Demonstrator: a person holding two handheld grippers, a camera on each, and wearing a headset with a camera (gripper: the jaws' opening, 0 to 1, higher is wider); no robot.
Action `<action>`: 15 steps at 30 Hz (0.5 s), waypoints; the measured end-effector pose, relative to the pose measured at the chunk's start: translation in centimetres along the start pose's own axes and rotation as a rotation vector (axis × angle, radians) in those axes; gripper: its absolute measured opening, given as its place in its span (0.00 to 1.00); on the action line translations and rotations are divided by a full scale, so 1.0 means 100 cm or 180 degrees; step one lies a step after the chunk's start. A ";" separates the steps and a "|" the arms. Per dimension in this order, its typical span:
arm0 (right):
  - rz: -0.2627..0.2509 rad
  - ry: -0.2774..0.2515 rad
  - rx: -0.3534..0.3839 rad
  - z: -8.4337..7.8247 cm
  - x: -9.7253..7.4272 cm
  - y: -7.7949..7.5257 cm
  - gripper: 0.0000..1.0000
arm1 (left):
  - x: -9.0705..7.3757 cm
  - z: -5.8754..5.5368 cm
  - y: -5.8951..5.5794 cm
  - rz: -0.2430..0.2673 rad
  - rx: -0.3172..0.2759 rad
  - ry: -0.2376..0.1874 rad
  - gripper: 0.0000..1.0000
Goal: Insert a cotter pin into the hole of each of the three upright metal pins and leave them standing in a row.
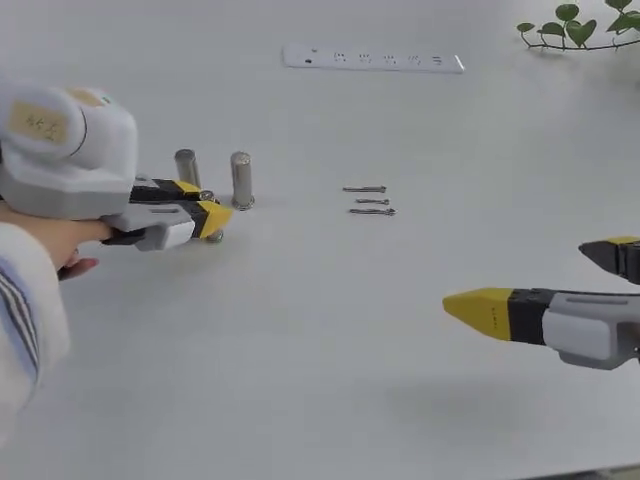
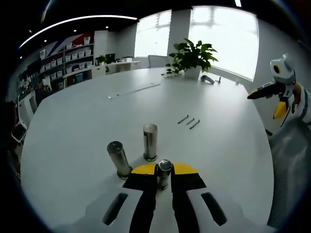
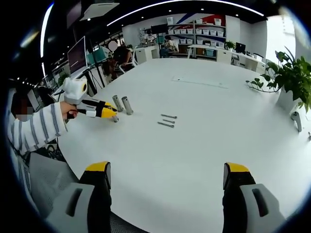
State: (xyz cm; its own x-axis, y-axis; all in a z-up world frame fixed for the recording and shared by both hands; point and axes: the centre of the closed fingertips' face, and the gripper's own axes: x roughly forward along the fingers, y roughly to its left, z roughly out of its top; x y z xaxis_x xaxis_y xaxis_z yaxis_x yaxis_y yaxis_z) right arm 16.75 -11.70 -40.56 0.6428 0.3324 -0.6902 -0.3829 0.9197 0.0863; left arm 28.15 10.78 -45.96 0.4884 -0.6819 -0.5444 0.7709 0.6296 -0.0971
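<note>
Head view, left side: left gripper [image 1: 208, 215] gripped by a hand [image 1: 72, 242], body level over the table [image 1: 300, 360], jaws pointing right. Jaws pressed together on one upright metal pin, the clamped pin [image 1: 208, 197], its round top showing between the yellow tips.

Left gripper view, same grip: clamped pin dead centre between the two jaws, at their tips, upright.

Two more metal pins upright just beyond the tips:
- left free pin [image 1: 187, 167], just beside the left jaw tip, contact not determinable;
- right free pin [image 1: 241, 180], straight ahead of the tips, near but apart.

Free pins close together, not touching each other.

Three cotter pins [image 1: 371, 201] flat on the table, roughly parallel in a short stack, loose. Position: to the right of the metal pins, well ahead of the left gripper's tips, between the two grippers, touching neither.

Right gripper [image 1: 512, 275] at lower right of the head view, jaws spread wide, tips pointing left over bare table.

Right gripper view: both yellow tips far apart at the bottom, cotter pins ahead on the line between them, well apart from the tips; left gripper and metal pins farther off, up and to the left.

Power strip [image 1: 373, 59] flat at the far side of the table; plant [image 1: 580, 28] at the far right corner.
</note>
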 end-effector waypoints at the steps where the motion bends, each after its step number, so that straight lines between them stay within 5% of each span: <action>1: -0.0001 -0.0004 -0.0004 0.000 0.000 0.000 0.95 | 0.000 0.000 -0.001 -0.0030 0.0018 0.0006 0.06; 10: 0.0004 -0.0039 -0.0031 0.004 -0.003 0.004 0.95 | -0.006 -0.003 -0.014 -0.0028 0.0074 0.0100 0.05; 15: 0.0033 -0.0061 -0.0040 0.006 -0.004 0.009 0.95 | -0.010 -0.003 -0.033 -0.0101 0.0114 0.0105 0.05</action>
State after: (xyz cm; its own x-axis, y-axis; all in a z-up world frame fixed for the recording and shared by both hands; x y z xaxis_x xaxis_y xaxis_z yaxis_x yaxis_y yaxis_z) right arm 16.51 -10.86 -39.76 0.6514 0.3459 -0.6753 -0.3979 0.9136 0.0841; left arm 25.01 9.47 -45.34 0.4502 -0.6884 -0.5687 0.8001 0.5937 -0.0852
